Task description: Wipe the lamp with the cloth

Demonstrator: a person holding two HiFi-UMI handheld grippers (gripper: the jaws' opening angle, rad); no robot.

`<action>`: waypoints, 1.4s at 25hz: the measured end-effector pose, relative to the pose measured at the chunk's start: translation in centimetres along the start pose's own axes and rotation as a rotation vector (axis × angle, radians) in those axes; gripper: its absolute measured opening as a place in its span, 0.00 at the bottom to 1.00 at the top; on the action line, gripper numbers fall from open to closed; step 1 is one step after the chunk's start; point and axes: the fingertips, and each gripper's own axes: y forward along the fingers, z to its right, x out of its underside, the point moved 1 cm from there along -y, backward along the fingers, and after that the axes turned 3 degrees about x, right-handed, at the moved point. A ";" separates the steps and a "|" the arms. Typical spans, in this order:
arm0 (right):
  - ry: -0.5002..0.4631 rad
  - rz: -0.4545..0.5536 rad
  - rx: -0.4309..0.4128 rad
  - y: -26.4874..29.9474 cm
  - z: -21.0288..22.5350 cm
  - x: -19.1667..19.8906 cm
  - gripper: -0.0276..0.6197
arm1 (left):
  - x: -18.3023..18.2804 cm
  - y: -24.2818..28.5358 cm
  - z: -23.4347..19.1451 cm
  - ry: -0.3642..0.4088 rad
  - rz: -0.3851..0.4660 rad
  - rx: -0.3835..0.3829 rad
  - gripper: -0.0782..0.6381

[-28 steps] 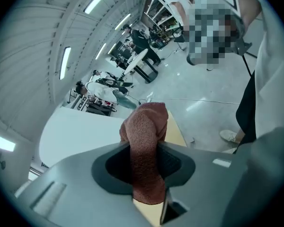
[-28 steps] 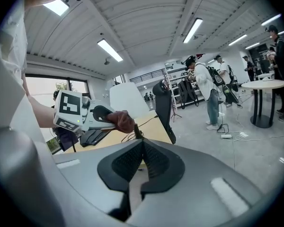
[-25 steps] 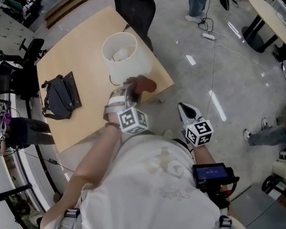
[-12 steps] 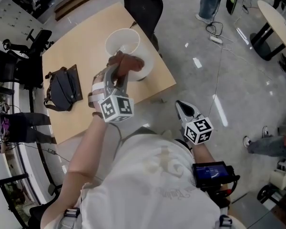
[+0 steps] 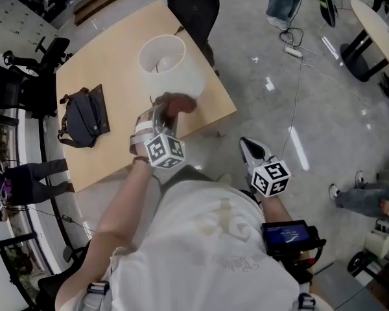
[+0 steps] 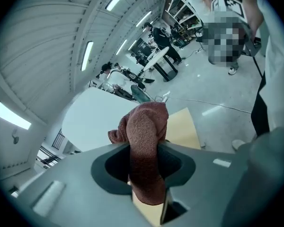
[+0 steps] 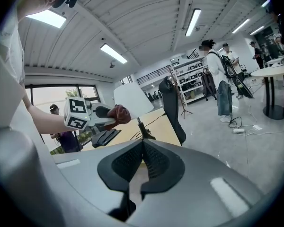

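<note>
Left gripper (image 5: pixel 165 111) pinches the reddish-brown knit cloth (image 5: pixel 180 103) right by the white drum-shaded lamp (image 5: pixel 172 70), so shoving too hard could tip it off the tan wooden table (image 5: pixel 110 63).

1. Bright, even light falls from long ceiling strips (image 7: pixel 193 21) above the lamp (image 7: pixel 132 97).
2. On the floor (image 5: pixel 337 128) right of the lamp, they make white glare streaks.
3. Shadows on the bench (image 5: pixel 110 57) around the lamp are weak.
4. Both gripper views bend and darken at the edges; the cloth (image 6: pixel 144 141) before the lamp is sharp.
</note>
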 end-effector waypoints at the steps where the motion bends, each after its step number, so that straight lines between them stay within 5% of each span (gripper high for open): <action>1: -0.002 0.000 -0.003 0.0 0.0 0.0 0.06 | 0.6 0.3 0.8 -0.008 -0.018 0.023 0.29; 7: -0.016 -0.003 -0.024 0.8 -0.2 -0.2 0.06 | 3.9 0.8 2.1 -0.104 -0.114 0.065 0.29; 20: -0.095 -0.013 -0.146 2.2 -2.9 -2.1 0.06 | 1.4 -5.2 -8.0 -0.516 0.118 -0.173 0.29; 27: -0.121 -0.015 -0.190 3.9 -4.1 -3.6 0.06 | 1.1 -4.3 -13.5 -0.691 0.150 -0.207 0.29; 35: -0.129 -0.033 -0.215 3.4 -4.9 -3.5 0.06 | 4.0 -1.8 -9.8 -0.799 0.077 -0.157 0.29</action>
